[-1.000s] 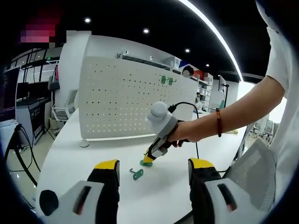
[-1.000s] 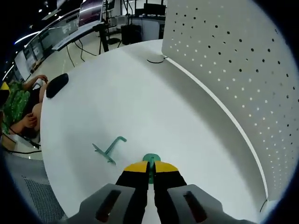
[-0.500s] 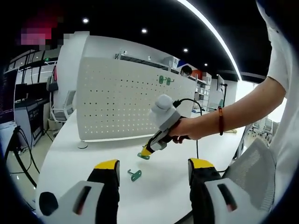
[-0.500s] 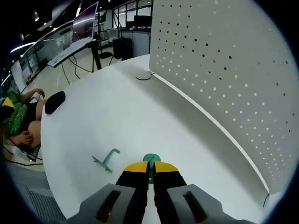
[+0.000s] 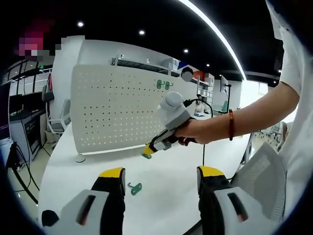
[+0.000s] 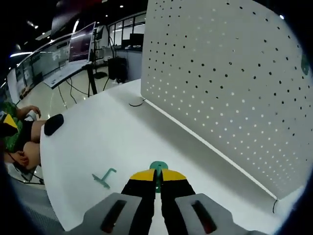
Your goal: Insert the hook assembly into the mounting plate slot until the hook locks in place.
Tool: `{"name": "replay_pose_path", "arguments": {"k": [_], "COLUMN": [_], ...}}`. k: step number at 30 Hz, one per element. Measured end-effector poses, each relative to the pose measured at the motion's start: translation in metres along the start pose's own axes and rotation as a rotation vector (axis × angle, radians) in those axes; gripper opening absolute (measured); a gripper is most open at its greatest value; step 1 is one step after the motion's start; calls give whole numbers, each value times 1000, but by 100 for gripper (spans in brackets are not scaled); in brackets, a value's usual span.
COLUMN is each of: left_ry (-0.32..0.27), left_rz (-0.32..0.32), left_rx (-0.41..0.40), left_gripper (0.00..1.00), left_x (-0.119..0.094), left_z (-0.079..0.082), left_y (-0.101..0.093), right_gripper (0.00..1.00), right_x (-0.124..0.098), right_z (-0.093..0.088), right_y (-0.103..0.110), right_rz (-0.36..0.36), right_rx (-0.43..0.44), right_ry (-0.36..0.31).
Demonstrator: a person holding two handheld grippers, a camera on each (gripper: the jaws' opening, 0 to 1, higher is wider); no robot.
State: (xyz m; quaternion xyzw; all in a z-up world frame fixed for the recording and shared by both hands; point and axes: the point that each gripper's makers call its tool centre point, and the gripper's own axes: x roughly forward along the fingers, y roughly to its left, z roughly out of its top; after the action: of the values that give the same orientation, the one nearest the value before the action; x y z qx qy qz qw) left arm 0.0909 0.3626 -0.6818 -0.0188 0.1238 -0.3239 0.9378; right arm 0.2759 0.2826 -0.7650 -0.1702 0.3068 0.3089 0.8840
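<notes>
The task is partly under way; one green hook (image 6: 158, 168) is clenched between the closed yellow-tipped jaws of the right tool (image 6: 157, 177), its rounded end poking out past the jaw tips; in the left gripper view this right tool (image 5: 149, 150) is held in a person's hand (image 5: 193, 132) above the white counter (image 5: 166, 171), pointing toward the white perforated mounting plate (image 5: 117, 112) that stands upright on the counter; the hook is near the plate's lower part but not yet touching it, so insertion and locking are left to do, as far as can be judged.

A second green hook (image 5: 134, 187) lies flat on the counter, just beyond the left tool (image 5: 159, 177), whose jaws stand apart and grasp nothing; in the right gripper view that hook (image 6: 103, 177) lies left of the jaws, apart from them.

Two green hooks (image 5: 163, 84) already hang high on the plate.
</notes>
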Motion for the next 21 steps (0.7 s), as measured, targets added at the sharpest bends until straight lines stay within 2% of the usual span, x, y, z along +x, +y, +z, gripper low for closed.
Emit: {"name": "replay_pose_path", "arguments": {"k": [2,4,17,21], "left_ry": [4,10,18,33], "left_rz": [-15,-31,-103,-118], "left_rx": [10,18,50,74], "left_gripper": [61,61,61,61], "left_x": [2,3,11,12], "left_z": [0,0,8,9], "left_y": [-4,-9,-28,-32], "right_gripper": [1,1,1,1], "right_x": [-6,-11,-39,-49], "right_z": [4,11,23,37], "right_y": [-6,-16,-50,-61], "right_rz": [-15,-61,-150,-195], "right_rx": [16,22,111,123], "right_ry": [-15,-50,-134,-208]}}
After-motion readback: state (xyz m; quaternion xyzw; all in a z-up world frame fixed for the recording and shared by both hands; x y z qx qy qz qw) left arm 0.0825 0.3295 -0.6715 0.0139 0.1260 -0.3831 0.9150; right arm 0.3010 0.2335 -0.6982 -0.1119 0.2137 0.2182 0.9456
